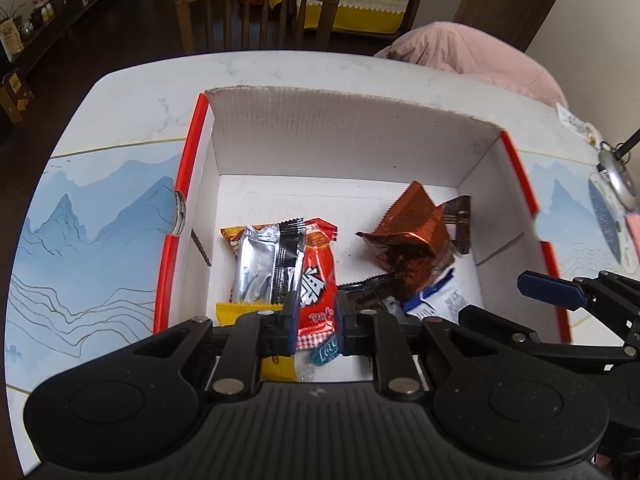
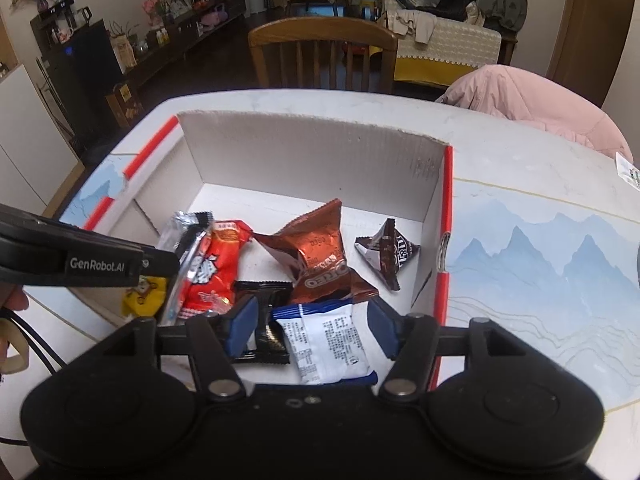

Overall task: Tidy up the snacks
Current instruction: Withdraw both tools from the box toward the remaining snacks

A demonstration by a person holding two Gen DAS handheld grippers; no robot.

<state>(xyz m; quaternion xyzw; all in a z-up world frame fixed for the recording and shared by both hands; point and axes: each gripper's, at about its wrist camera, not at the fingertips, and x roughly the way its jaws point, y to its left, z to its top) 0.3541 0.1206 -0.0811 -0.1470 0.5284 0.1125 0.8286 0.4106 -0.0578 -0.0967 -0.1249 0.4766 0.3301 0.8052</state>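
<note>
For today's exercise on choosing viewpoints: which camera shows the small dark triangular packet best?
The right wrist view: the small dark triangular packet lies whole and unobstructed there. In the left wrist view, the packet sits half hidden behind the copper bag.

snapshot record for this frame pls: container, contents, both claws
container: open white cardboard box, red rim, on table
contents: silver packet, red packet, brown Oreo bag, black packet, white-blue packet, small brown pouch, yellow packet
left claw: narrowly open above red packet
right claw: open, straddling white-blue packet, not pressing
</note>
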